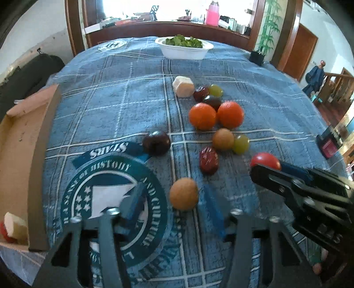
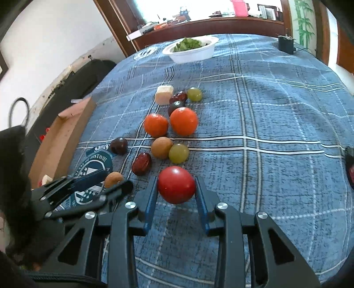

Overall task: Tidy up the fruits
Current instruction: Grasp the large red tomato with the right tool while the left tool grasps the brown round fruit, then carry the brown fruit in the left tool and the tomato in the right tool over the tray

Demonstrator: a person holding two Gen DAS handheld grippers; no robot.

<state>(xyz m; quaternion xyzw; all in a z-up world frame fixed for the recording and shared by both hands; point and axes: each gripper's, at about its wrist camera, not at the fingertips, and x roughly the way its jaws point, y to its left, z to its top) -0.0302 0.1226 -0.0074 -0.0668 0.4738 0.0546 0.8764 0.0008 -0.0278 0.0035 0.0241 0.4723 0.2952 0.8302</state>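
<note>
Red tomato [image 2: 176, 185], round and glossy, clamped by right gripper [image 2: 177, 199], left gripper [image 1: 172, 203] wide around tan fruit [image 1: 183, 193].

Both wrist views low, close, facing forward across table; share fruit cluster [image 1: 218, 124].

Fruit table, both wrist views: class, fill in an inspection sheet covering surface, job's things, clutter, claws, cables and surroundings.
Surface: blue plaid cloth with round teal emblem.
Job's things: two oranges, green grapes, dark plum, wrinkled red dates, cardboard tray at left.
Clutter: white bowl of greens, small black box.
Claws: left claw open around round brown fruit; right claw flanks red tomato, contact unclear.
Cables: nothing seen.
Surroundings: wooden window frame, pink bottle.
</note>
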